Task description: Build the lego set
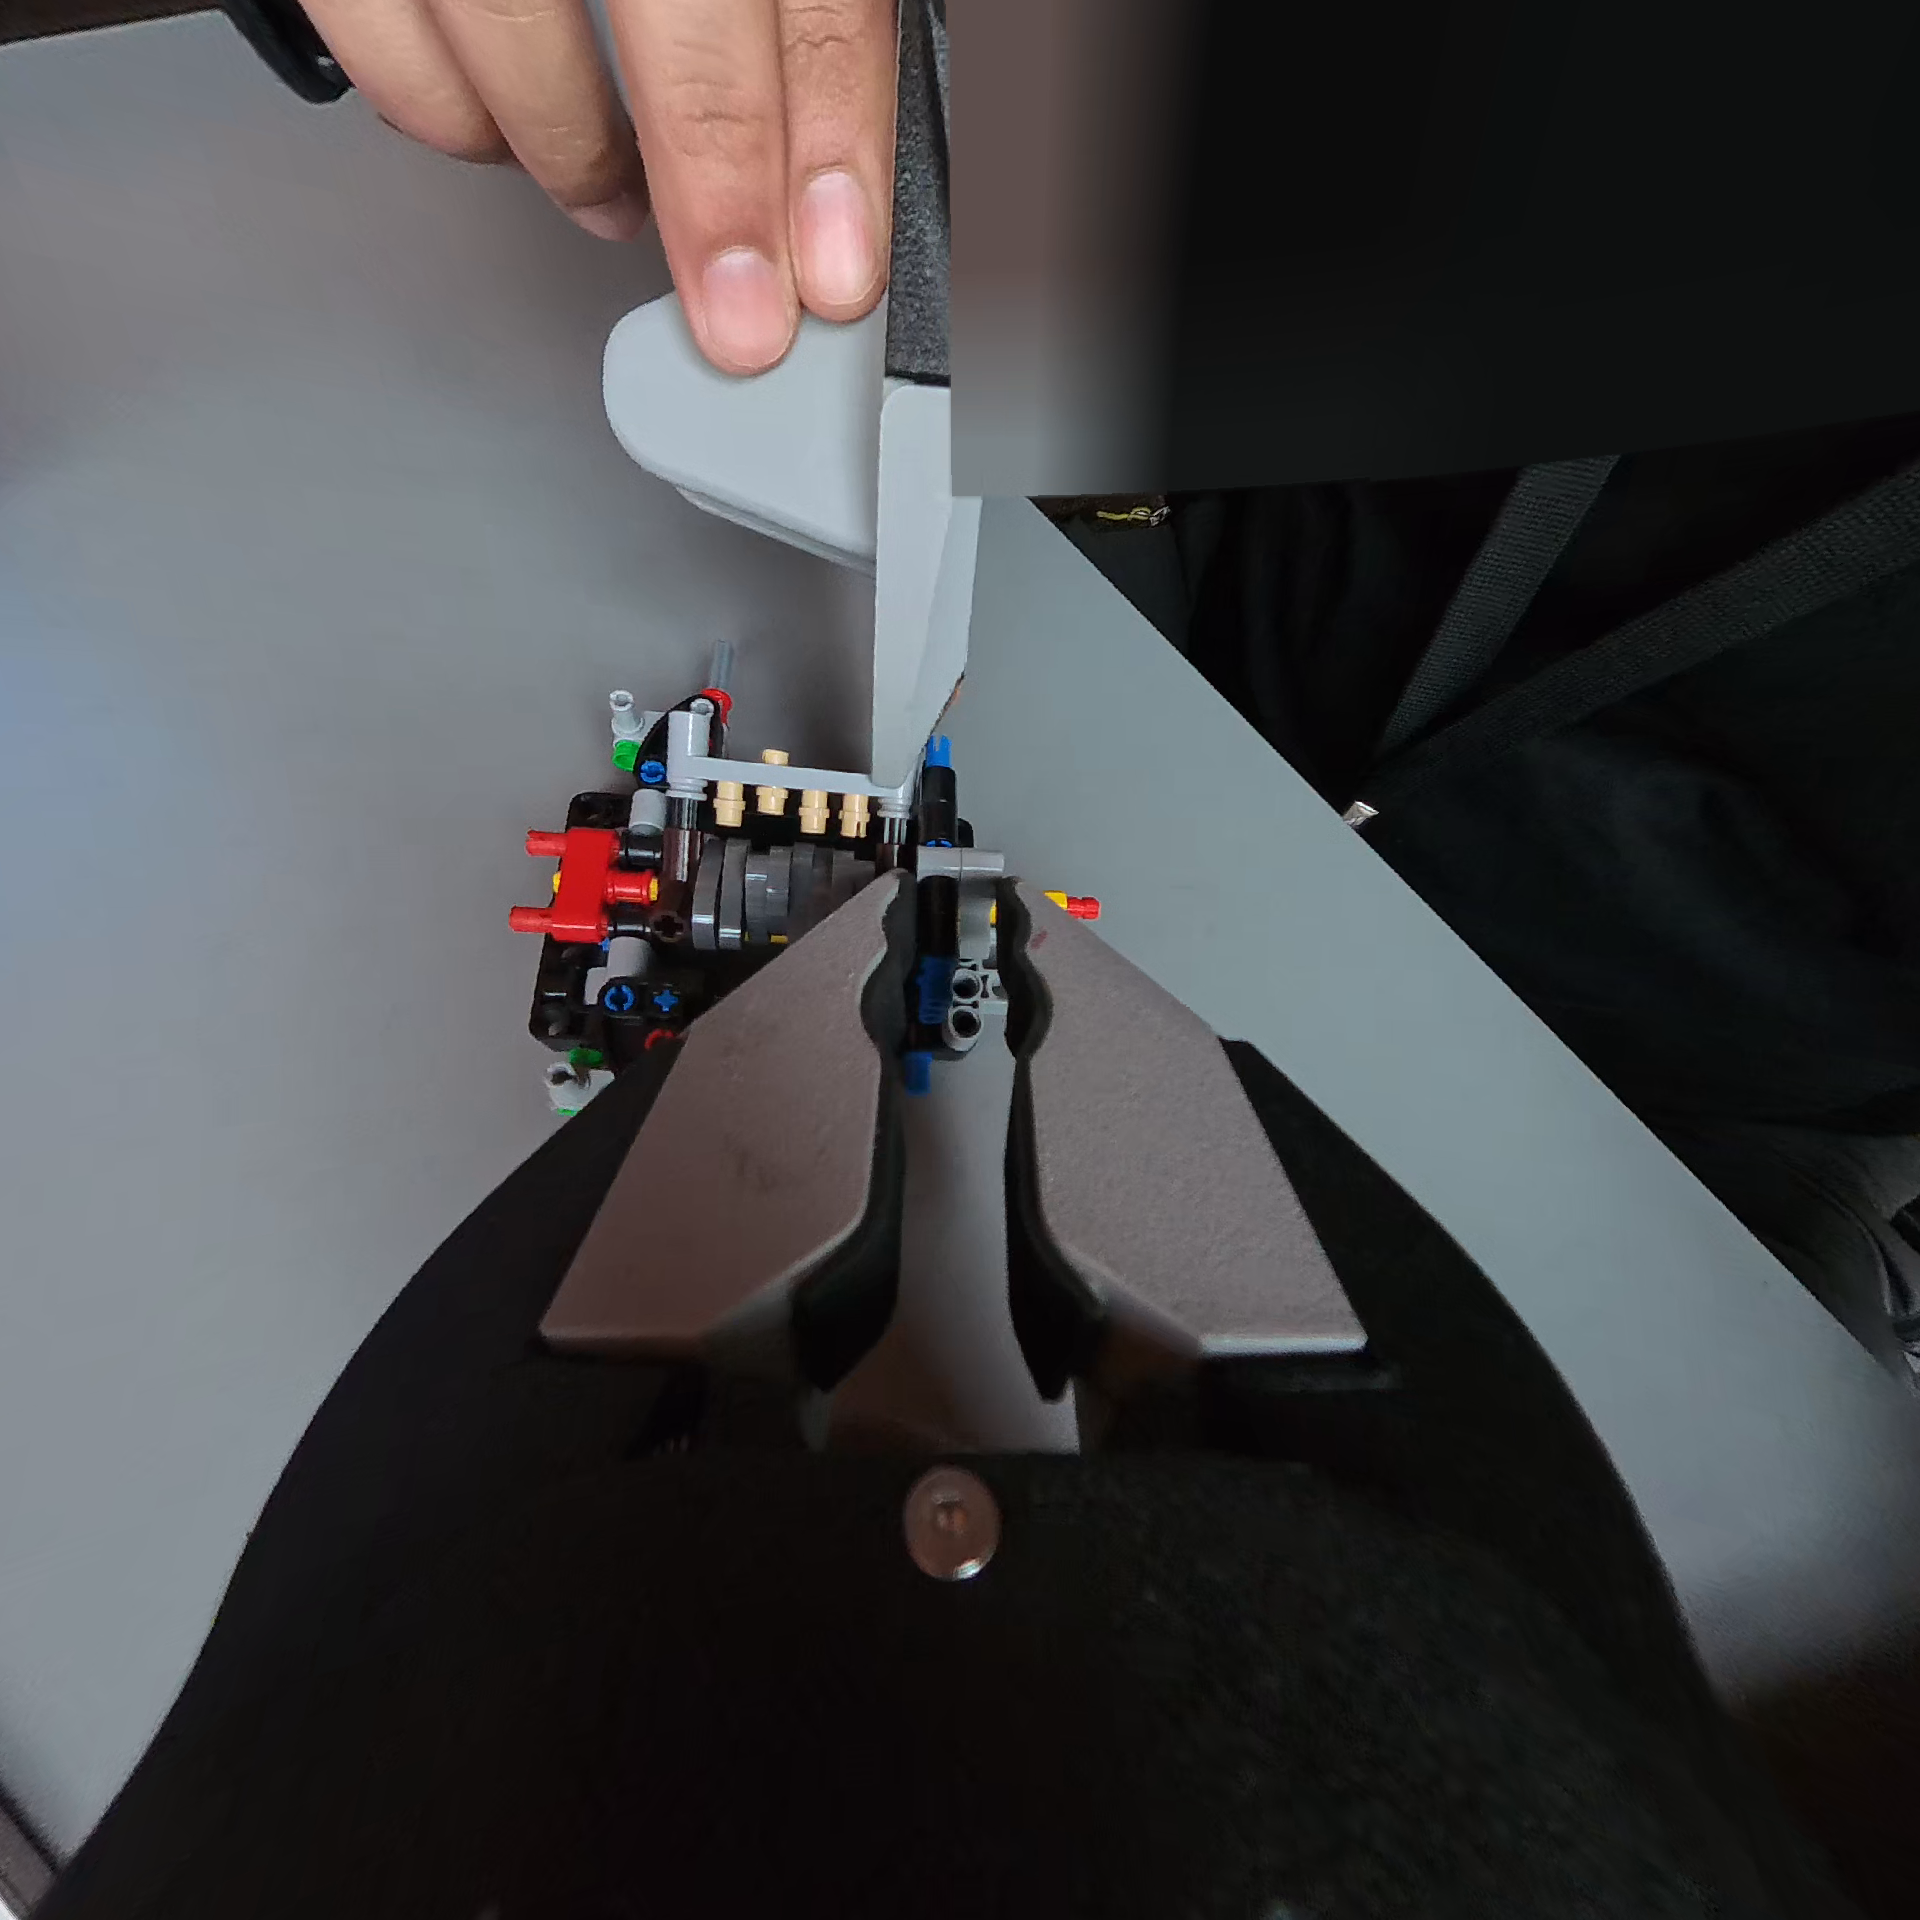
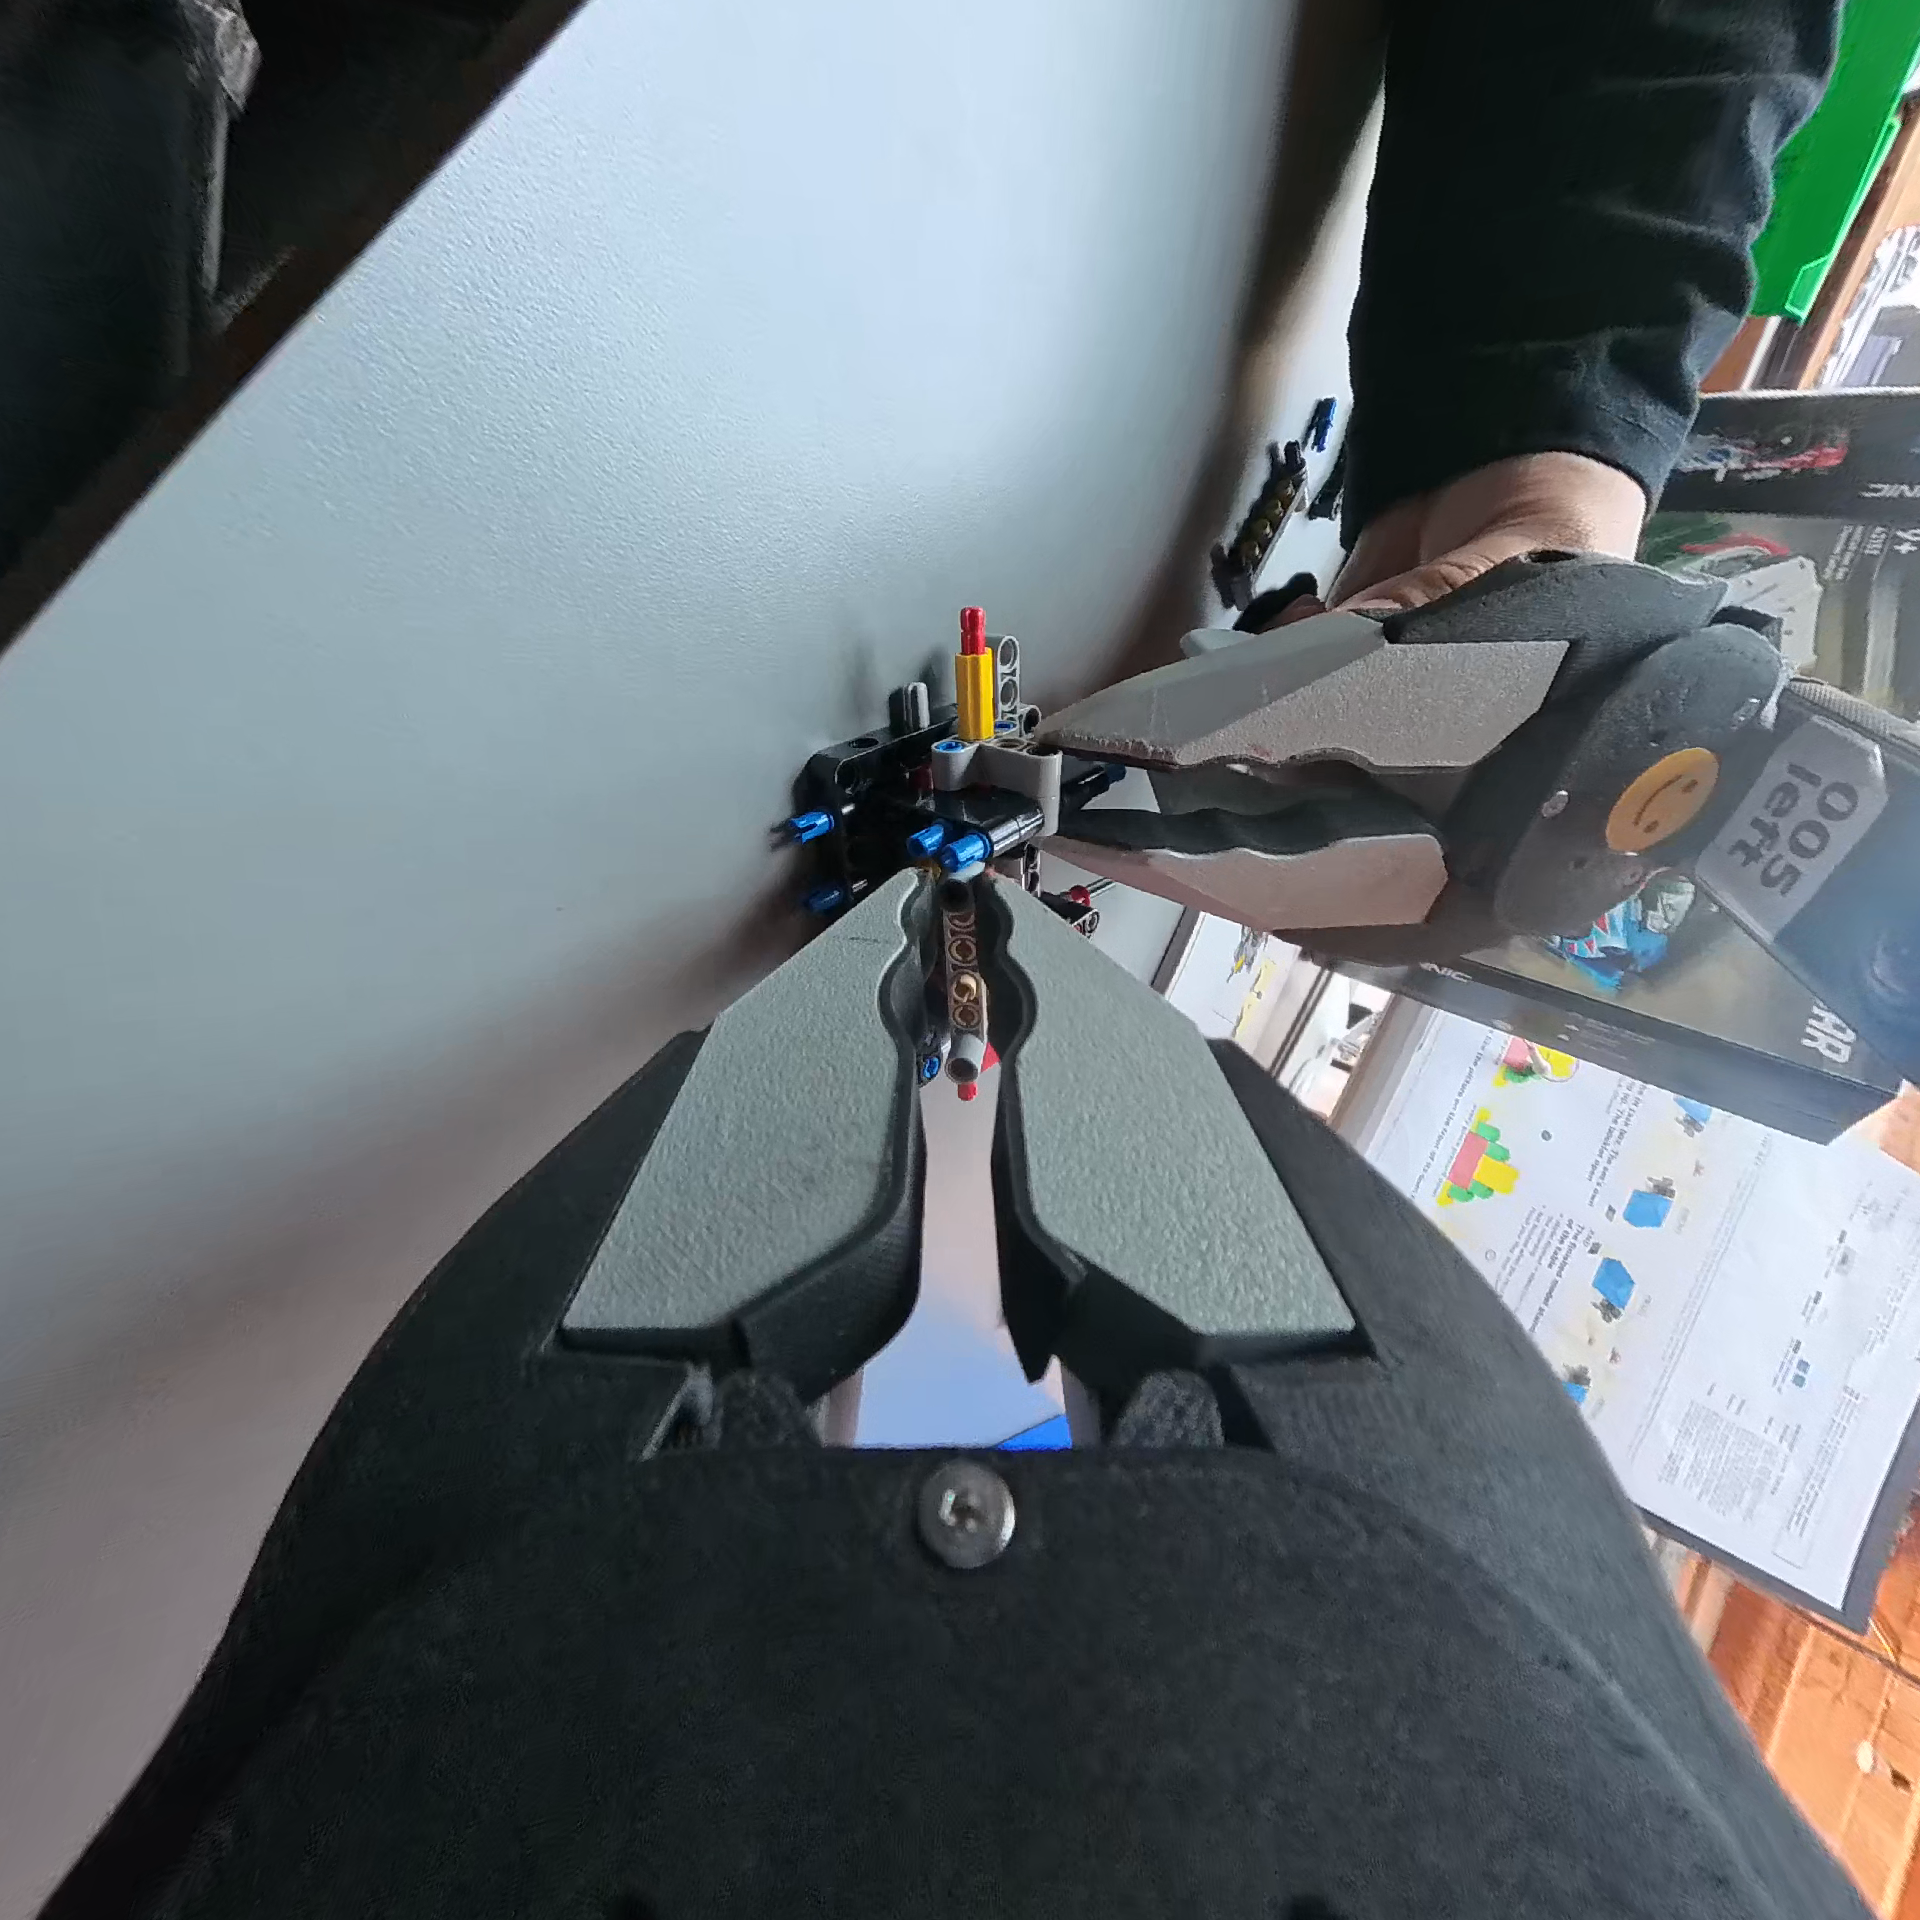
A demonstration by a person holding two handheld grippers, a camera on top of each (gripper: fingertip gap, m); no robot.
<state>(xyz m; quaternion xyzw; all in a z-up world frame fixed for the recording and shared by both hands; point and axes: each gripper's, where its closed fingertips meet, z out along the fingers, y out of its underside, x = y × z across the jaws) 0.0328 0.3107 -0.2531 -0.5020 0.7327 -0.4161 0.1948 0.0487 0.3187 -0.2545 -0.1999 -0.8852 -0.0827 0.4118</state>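
A small Lego assembly with a black frame, dark grey gears, and red and blue pins lies on the grey table. My left gripper is shut on the assembly's grey and black connector end. My right gripper comes down from above, with a hand behind it, and is shut on the end of a thin grey beam carrying tan pins. In the right wrist view, the right gripper clamps that part of the assembly. The left gripper holds the assembly from the right side.
Loose black Lego pieces lie farther back on the table. A dark Lego box and a printed instruction sheet sit to the right. A green bin is at the top right. The table edge runs diagonally close to the assembly. The tips of both grippers are at nearly the same place.
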